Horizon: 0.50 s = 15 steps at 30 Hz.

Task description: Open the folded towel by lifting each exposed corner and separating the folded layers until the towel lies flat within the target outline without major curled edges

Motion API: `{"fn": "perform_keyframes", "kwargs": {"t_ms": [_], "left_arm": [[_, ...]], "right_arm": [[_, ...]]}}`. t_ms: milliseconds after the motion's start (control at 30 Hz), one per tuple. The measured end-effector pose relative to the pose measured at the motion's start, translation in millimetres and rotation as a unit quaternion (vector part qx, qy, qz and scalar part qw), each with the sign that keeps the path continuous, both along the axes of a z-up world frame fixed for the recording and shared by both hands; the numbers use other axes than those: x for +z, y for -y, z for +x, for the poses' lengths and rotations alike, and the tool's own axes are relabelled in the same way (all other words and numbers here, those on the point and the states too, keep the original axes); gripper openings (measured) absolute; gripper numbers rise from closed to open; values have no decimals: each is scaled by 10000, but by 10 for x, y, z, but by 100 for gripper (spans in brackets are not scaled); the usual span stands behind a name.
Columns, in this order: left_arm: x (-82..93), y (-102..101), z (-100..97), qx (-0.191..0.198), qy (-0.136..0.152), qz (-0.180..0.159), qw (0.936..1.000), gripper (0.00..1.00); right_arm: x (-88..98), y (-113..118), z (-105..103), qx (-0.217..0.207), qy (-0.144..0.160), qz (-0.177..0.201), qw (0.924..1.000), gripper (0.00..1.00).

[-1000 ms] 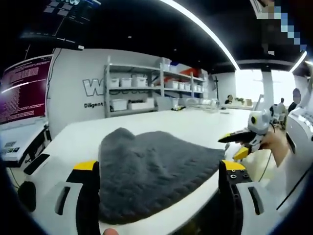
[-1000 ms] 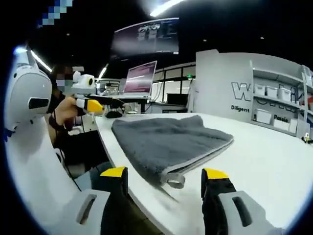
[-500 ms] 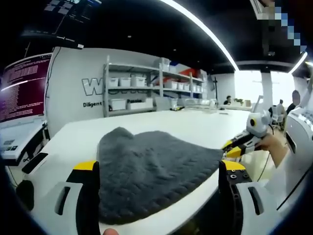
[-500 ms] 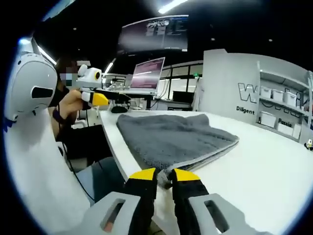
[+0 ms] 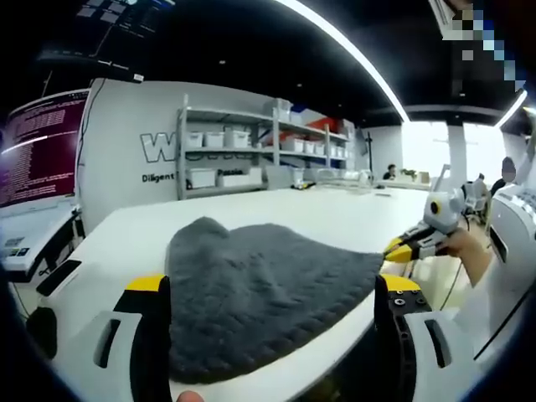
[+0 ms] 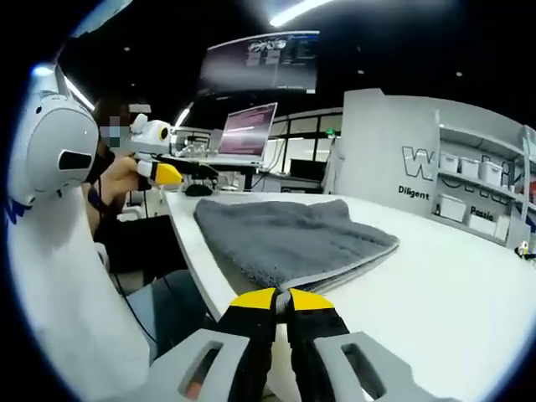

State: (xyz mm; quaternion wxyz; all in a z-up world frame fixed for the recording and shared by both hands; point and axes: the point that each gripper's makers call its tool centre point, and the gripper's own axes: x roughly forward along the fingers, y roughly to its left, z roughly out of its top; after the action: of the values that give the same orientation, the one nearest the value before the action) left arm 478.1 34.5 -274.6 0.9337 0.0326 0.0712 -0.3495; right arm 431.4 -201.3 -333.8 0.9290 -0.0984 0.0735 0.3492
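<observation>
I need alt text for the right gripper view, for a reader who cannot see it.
The right tool is shut on the near corner of a folded grey towel that lies on a white table. At the left, a hand holds the left tool, and behind the table stand monitors and shelves.

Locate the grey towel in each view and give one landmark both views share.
Left gripper view: the towel lies low in the centre, between the open jaws, on the white table.
Right gripper view: the towel lies at centre, just beyond the closed jaws, whose tips meet at its near corner.
Shared landmark: the shelf of white bins.
</observation>
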Motion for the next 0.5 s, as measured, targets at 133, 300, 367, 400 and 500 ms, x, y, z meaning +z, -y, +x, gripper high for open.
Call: {"fn": "perform_keyframes", "kwargs": {"t_ms": [133, 300, 367, 400, 500], "left_arm": [[-11, -1, 4, 10, -13, 12, 10000, 99], [-29, -26, 11, 50, -41, 8, 10000, 99], [-37, -41, 14, 72, -48, 12, 10000, 99], [-37, -43, 13, 70, -51, 2, 10000, 99], [-34, -44, 12, 58, -45, -20, 10000, 99]], "right_arm": [[54, 118, 6, -148, 110, -55, 9998, 0], [88, 251, 13, -320, 168, -110, 9993, 0], [123, 443, 32, -550, 216, -175, 9981, 0], [134, 504, 44, -630, 233, -212, 9975, 0], [182, 667, 79, -802, 296, -332, 9958, 0]]}}
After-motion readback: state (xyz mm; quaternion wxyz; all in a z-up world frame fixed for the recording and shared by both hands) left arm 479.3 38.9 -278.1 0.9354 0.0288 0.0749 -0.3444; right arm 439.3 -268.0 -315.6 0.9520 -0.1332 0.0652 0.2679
